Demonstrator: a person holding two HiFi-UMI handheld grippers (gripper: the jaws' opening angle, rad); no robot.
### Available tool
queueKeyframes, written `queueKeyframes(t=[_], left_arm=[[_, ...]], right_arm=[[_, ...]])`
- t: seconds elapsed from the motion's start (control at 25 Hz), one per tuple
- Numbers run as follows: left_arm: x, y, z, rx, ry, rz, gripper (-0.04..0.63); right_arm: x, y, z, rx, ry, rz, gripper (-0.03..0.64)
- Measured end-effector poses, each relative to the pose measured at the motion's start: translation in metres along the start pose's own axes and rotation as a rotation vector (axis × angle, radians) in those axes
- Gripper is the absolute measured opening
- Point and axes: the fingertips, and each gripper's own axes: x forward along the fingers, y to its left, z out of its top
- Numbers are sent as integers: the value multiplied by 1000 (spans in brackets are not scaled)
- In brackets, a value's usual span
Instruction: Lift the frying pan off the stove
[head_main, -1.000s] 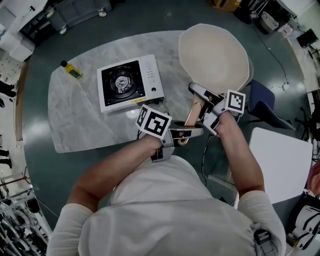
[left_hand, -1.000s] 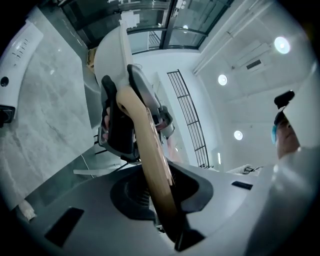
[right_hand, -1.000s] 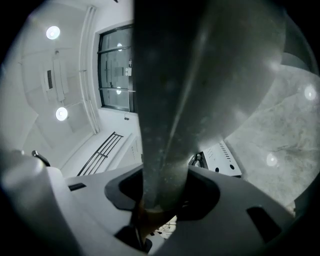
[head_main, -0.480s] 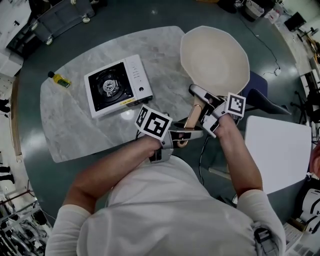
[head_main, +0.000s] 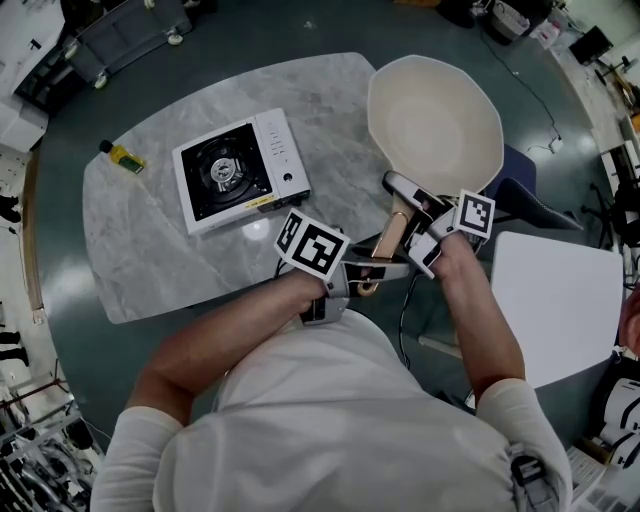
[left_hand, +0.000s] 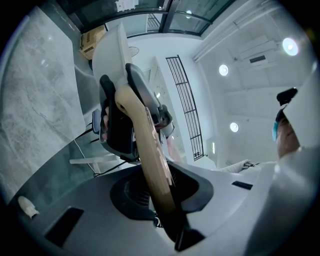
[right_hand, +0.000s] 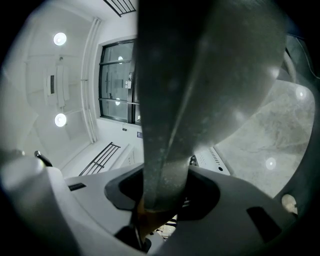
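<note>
The cream frying pan hangs in the air over the table's right edge, away from the stove. Its wooden handle points toward the person. My left gripper is shut on the handle's near end. In the left gripper view the handle runs up out of the left gripper to the pan. My right gripper is shut on the handle's dark neck close to the pan. The pan's grey underside fills the right gripper view above the right gripper.
The white one-burner stove stands bare on the marble table, with a small yellow bottle at the far left. A blue chair and a white table stand to the right. The stove's knob panel shows under the pan.
The head view has swung, so the stove and table sit further left in the picture. Both grippers keep the same grip on the handle, and the pan stays raised.
</note>
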Motion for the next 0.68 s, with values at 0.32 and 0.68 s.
queueKeyframes(t=[0.32,0.68], left_arm=[[-6,-1,2,9,-11,1,89],[-12,-1,1,10,-28,5,89]], right_arm=[[8,4,-1,-9,11,8,169],[16,4,-6,-3,29,11,167]])
